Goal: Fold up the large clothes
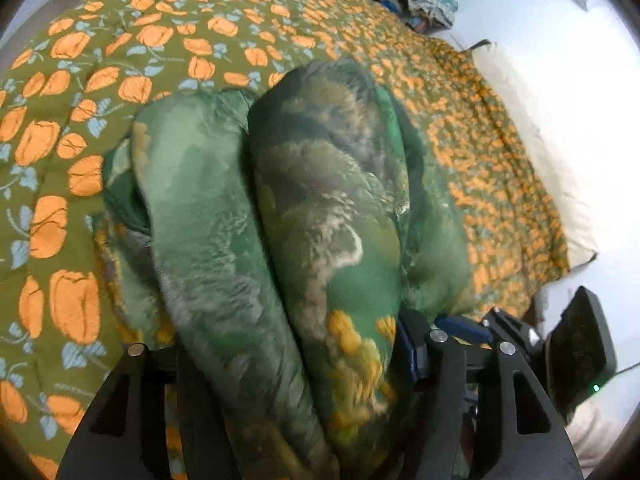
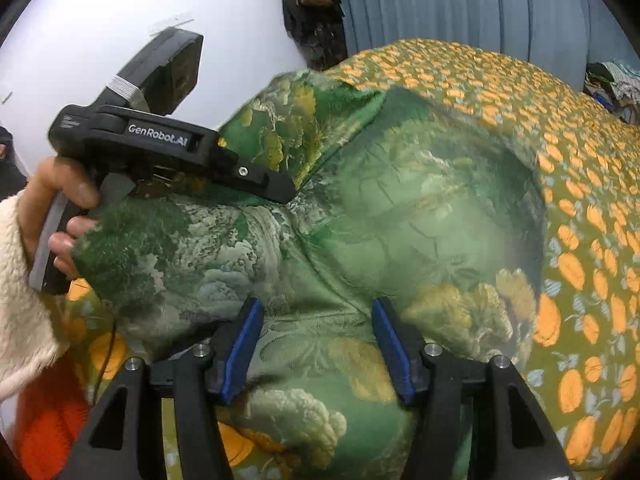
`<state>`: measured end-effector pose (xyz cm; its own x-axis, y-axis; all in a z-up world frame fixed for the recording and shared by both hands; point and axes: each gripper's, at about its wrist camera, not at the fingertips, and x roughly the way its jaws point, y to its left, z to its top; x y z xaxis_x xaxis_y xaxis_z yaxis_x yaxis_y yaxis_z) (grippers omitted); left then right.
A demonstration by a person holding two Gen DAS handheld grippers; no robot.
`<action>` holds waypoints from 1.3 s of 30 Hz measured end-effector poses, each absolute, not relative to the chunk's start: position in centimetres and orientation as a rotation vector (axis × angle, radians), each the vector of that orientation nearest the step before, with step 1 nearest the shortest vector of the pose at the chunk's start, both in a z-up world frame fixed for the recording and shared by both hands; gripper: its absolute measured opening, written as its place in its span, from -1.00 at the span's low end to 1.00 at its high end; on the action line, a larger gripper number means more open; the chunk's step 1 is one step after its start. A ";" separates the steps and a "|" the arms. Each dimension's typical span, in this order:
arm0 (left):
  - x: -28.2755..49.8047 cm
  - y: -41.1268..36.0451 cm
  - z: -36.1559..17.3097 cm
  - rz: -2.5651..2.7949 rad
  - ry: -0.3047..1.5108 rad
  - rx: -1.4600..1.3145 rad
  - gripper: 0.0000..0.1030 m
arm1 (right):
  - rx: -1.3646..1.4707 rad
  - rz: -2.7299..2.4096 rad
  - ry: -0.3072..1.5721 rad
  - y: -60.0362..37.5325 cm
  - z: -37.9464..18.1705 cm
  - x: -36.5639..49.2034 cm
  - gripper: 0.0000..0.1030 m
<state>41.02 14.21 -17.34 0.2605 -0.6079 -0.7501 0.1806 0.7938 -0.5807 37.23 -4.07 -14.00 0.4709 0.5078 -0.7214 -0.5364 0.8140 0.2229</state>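
A large green cloth (image 1: 320,184) with a landscape print lies bunched in thick folds on the bed. Two of its rolls run between the jaws of my left gripper (image 1: 316,340); they cover the left finger, and the right blue pad (image 1: 412,352) stands at the fold's edge without squeezing it. In the right wrist view the left gripper (image 2: 286,194) rests tip-down on the cloth (image 2: 420,220), held by a hand (image 2: 48,208). My right gripper (image 2: 316,320) has its blue pads set into a wide bunch of cloth, with creases running to both pads.
An olive bedspread (image 1: 120,60) with orange flowers (image 2: 568,168) covers the bed under the cloth. A heap of other clothes (image 1: 420,0) lies at the far corner. A white wall and a blue curtain (image 2: 480,8) stand behind. A cream fleece sleeve (image 2: 20,300) is at the left.
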 end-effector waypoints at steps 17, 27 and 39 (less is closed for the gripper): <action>42.7 19.1 -21.1 -0.410 1.246 -0.493 0.17 | 0.092 0.862 0.919 6.2 -15.7 38.3 0.13; 43.1 18.3 -23.6 -0.343 1.250 -0.453 0.08 | 0.009 0.811 0.914 7.9 -18.7 39.3 0.09; 42.7 18.2 -23.4 -0.356 1.222 -0.443 0.09 | 0.093 0.648 0.822 -6.5 -10.5 36.0 0.09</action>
